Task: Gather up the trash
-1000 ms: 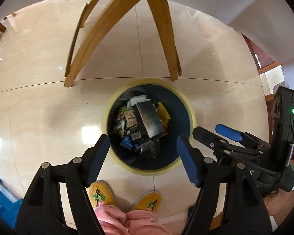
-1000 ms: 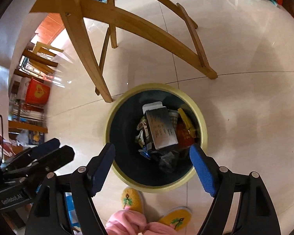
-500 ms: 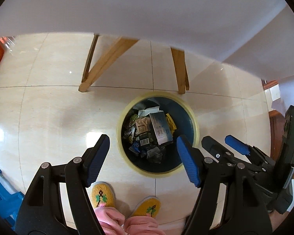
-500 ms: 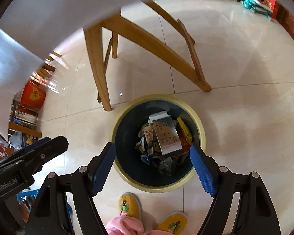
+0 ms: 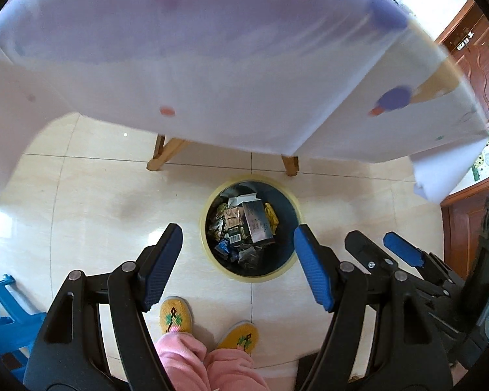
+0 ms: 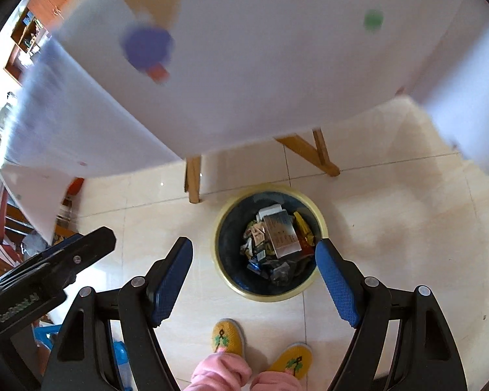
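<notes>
A round bin with a yellow rim (image 5: 254,278) stands on the tiled floor, holding a silver box (image 5: 257,221) and several wrappers. My left gripper (image 5: 236,238) hangs open high above it with nothing between its blue pads (image 5: 161,264). In the right wrist view the same bin (image 6: 270,297) sits below my right gripper (image 6: 253,247), which is also open and empty. Each gripper shows in the other's view: the right one (image 5: 371,239) to the right, the left one (image 6: 91,239) to the left. On the white-clothed table (image 5: 212,81) lie blurred bits, one purple with orange (image 5: 392,99).
Wooden table legs (image 5: 161,153) (image 5: 290,164) stand just behind the bin. A person's yellow slippers (image 5: 175,314) and pink trousers (image 5: 208,365) are in front of it. A blue stool (image 5: 3,309) is at the left, a wooden cabinet (image 5: 472,49) at the right.
Both grippers have risen well away from the bin, which now looks smaller. The white table top has come into view above. Both stay open and empty.
</notes>
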A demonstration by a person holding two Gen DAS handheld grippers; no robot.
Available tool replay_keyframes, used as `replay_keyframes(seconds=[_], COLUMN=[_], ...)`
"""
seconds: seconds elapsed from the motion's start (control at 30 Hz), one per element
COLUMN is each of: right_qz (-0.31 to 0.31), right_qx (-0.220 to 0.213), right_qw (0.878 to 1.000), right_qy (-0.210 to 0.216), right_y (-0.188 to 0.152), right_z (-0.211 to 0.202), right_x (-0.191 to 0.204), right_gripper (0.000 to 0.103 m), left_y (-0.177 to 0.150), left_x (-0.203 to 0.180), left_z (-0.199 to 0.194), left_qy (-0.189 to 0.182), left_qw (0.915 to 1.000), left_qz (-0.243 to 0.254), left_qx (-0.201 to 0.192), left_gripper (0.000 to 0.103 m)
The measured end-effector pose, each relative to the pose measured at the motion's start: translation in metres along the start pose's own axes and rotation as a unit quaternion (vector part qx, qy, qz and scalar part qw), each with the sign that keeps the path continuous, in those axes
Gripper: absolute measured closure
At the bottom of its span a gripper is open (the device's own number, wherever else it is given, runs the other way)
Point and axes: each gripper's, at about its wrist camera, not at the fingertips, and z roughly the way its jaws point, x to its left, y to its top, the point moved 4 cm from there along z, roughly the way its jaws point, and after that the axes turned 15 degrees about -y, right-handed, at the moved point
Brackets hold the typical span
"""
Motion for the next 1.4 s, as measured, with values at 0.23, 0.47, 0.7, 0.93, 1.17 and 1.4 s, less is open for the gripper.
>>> replay_keyframes(seconds=[0.23, 0.47, 0.7, 0.93, 1.17, 1.4], right_qz=[0.017, 0.022, 0.008, -0.002, 0.0, -0.003], right_qx=[-0.022, -0.057, -0.1, -0.132, -0.149, -0.161], right_qw=[1.0, 0.998, 0.995, 0.991, 0.989, 0.987], right_qy=[0.0, 0.0, -0.007, -0.005, -0.008, -0.015], right_y=[0.023, 0.053, 0.084, 0.103, 0.113, 0.113], right_z=[-0.089, -0.181, -0.253, -0.302, -0.329, -0.336], right_x=[-0.006, -0.011, -0.01, -0.009, -0.008, -0.008], right_gripper=[0.023, 0.023, 0.023, 0.023, 0.023, 0.023], left_y=[0.018, 0.043, 0.066, 0.077, 0.084, 0.091], left_x=[-0.041, -0.086, -0.116, -0.138, -0.15, -0.153], left_z=[-0.071, -0.144, -0.205, -0.241, -0.257, -0.259], left_qy=[0.022, 0.045, 0.051, 0.057, 0.063, 0.071], left_qw=[0.9993, 0.9968, 0.9928, 0.9888, 0.9864, 0.9851], left_qz=[0.025, 0.047, 0.054, 0.067, 0.072, 0.068], left_qx=[-0.018, -0.047, -0.094, -0.121, -0.133, -0.141], left_gripper=[0.035, 0.035, 0.035, 0.035, 0.035, 0.035])
